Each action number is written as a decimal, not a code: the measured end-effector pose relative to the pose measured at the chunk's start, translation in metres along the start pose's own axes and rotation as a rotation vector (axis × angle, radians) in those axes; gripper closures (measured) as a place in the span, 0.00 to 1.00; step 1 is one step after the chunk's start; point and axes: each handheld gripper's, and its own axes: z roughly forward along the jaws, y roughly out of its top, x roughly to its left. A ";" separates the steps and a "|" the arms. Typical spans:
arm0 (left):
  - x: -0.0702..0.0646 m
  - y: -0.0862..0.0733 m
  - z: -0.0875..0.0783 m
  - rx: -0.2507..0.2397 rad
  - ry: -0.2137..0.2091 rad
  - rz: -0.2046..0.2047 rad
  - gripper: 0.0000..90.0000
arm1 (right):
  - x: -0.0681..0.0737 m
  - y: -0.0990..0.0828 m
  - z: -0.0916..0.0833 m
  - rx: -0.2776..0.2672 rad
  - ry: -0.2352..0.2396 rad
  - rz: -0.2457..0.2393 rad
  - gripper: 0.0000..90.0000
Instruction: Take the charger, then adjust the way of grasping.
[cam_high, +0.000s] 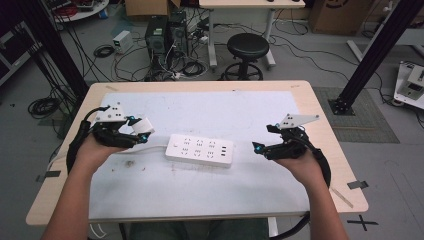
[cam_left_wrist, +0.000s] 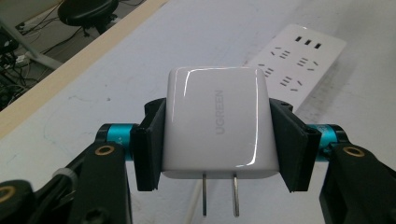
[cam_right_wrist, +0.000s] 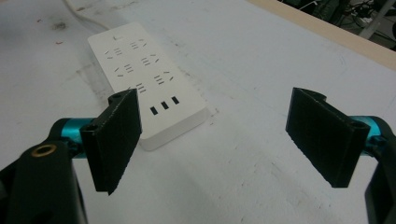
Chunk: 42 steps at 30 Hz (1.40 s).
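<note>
The left tool (cam_left_wrist: 217, 135) clamps a white UGREEN charger (cam_left_wrist: 217, 123) between its jaws, the two metal prongs (cam_left_wrist: 219, 193) pointing back toward the camera. In the high view this tool (cam_high: 141, 131) hangs over the bench's (cam_high: 200, 86) left side. The white power strip (cam_high: 200, 150) lies flat mid-bench, apart from both tools, its cord (cam_high: 152, 148) running left. The right tool (cam_right_wrist: 219, 140) hovers beside the strip's USB end, jaws spread wide and empty.

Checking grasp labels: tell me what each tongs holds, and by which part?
Left tongs clamp the white charger by its two side faces, prongs free. Right tongs are open, holding nothing.
</note>
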 end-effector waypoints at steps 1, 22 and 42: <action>-0.002 -0.002 0.000 -0.006 0.000 0.002 0.47 | 0.001 0.000 0.000 0.003 -0.003 0.002 0.21; -0.021 -0.007 0.012 -0.038 -0.052 0.030 0.47 | 0.004 0.009 0.002 0.006 0.013 -0.016 0.21; -0.081 -0.010 0.036 -0.088 -0.153 0.187 0.47 | 0.051 0.008 0.014 0.033 0.119 -0.024 0.21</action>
